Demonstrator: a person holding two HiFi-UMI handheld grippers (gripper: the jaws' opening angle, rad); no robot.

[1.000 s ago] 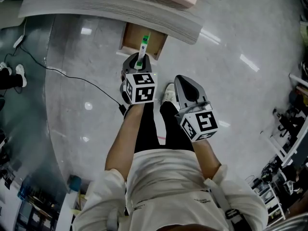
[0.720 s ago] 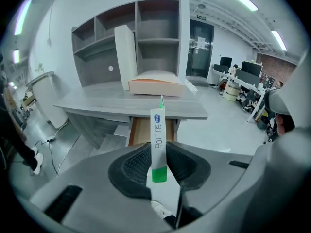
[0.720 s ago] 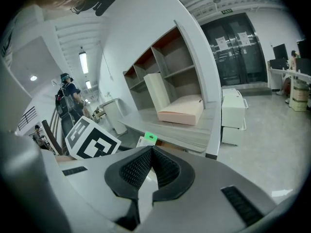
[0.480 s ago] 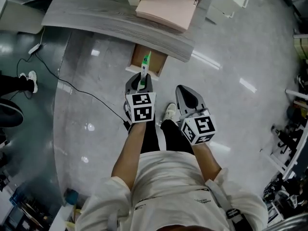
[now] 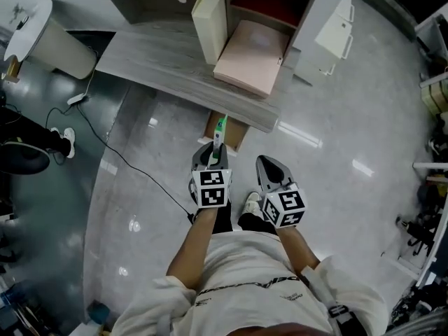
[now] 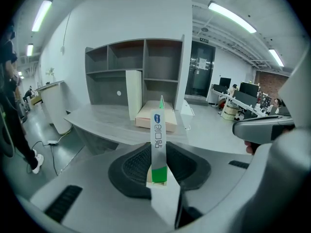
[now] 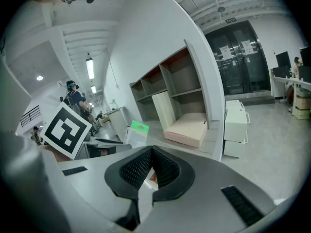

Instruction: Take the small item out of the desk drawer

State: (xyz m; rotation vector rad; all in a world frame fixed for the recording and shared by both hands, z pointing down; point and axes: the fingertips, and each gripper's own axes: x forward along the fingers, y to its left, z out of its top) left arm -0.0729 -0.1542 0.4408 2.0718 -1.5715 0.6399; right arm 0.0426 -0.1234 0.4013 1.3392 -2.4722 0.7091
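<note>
The small item (image 5: 220,129) is a slim white carton with a green end. My left gripper (image 5: 214,152) is shut on it, and in the left gripper view the carton (image 6: 158,144) stands upright between the dark pads, above the desk. Below and beyond it, the brown desk drawer (image 5: 235,136) hangs open under the grey desk (image 5: 168,65). My right gripper (image 5: 269,168) is beside the left one, jaws closed with nothing between them. From the right gripper view, the carton's green end (image 7: 139,128) and the left gripper's marker cube (image 7: 65,127) show to the left.
On the desk lie a pink flat box (image 5: 252,60) and an upright cream box (image 5: 211,25), with a shelf unit behind. A white drawer cabinet (image 5: 337,32) stands right of the desk. A white bin (image 5: 52,44) and a floor cable (image 5: 115,156) are at left.
Both grippers have risen, the left one carrying the carton up away from the drawer. The head view has pulled back, so the desk top and shelf have come into sight.
</note>
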